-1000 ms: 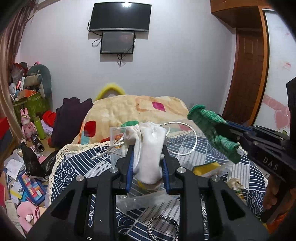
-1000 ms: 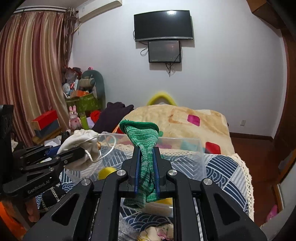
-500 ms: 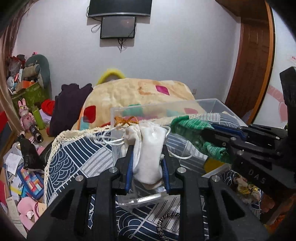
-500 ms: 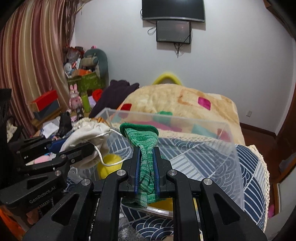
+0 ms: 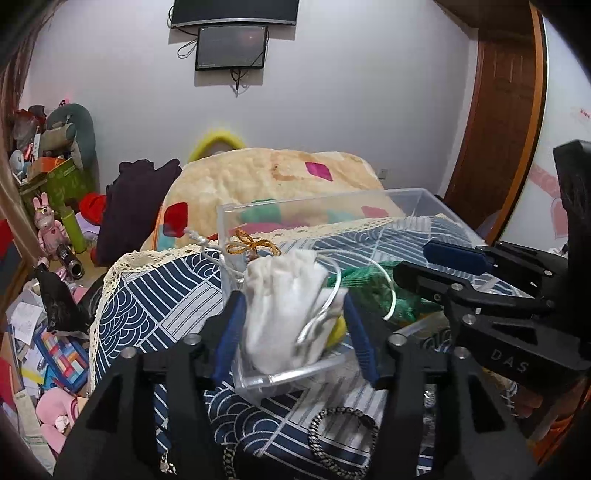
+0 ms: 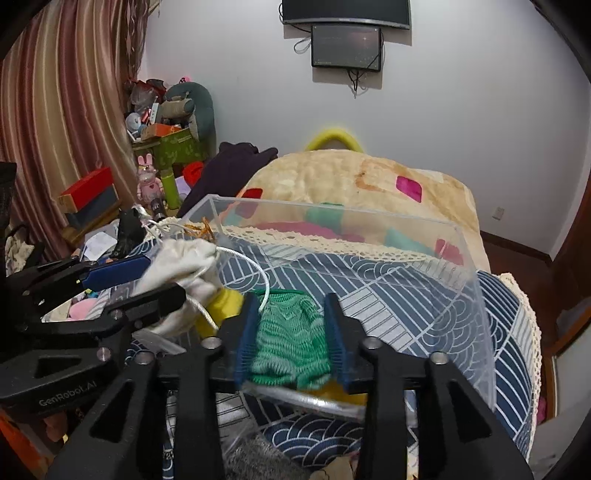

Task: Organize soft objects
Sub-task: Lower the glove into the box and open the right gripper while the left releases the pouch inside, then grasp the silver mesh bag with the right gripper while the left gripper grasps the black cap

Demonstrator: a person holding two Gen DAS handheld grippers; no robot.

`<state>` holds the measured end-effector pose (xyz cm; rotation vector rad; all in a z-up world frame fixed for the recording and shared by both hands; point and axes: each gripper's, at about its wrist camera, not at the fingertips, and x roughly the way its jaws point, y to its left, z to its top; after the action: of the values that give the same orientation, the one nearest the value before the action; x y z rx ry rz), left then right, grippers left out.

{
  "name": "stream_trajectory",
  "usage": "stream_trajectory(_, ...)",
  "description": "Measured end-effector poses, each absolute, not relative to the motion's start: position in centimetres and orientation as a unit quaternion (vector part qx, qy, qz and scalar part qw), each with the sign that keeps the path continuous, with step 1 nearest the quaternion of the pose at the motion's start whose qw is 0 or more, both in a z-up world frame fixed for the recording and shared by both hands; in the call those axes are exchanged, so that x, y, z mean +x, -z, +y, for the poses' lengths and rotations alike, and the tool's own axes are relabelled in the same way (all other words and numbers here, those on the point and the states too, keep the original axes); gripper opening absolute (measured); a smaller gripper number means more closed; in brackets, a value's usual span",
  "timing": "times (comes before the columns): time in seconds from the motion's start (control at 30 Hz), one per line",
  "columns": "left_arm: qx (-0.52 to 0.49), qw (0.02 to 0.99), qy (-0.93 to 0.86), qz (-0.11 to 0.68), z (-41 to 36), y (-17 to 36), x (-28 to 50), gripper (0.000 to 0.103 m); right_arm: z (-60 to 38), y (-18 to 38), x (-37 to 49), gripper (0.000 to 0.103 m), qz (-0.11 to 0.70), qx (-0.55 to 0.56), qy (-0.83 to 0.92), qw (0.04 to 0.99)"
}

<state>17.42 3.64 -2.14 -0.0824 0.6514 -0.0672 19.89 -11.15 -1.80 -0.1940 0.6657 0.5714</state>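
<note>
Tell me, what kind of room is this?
Most likely a bedroom that someone lives in. There is a bed with a patchy blanket, a TV on the wall, and a pile of stuffed toys in the corner by the curtain.

Black grippers — blue-padded fingers (image 5: 360,339), silver screws.

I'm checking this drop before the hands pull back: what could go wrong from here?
1. The white drawstring pouch's cord loops beside the opening left gripper and might snag as it withdraws.
2. The green knitted cloth sits between the opening right gripper's pads and may cling.
3. Both grippers crowd the clear plastic box; a bump could shift it.
</note>
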Motion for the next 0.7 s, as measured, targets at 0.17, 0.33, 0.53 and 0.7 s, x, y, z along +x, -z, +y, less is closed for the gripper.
stream_trajectory(0.17,-0.049,0.951,0.031,0.305,4.1,0.8,16.3,0.064,-11.6,0.5,18.6,0.041,0.301,-0.098,-0.276,0.907)
stream_trajectory(0.33,-0.042,0.958,0.034,0.280,4.2,-1.0,14.2,0.073,-13.0,-1.0,17.4,0.063,0.276,-0.082,-0.278,0.917)
stream_trajectory(0.53,-0.023,0.969,0.029,0.245,3.9,-3.0,11.0,0.093,-14.3,-2.5,15.8,0.070,0.251,-0.067,-0.280,0.924)
stream_trajectory(0.7,-0.015,0.969,0.020,0.244,3.9,-2.4,9.0,0.097,-15.4,-2.3,14.4,0.072,0.247,-0.052,-0.287,0.924)
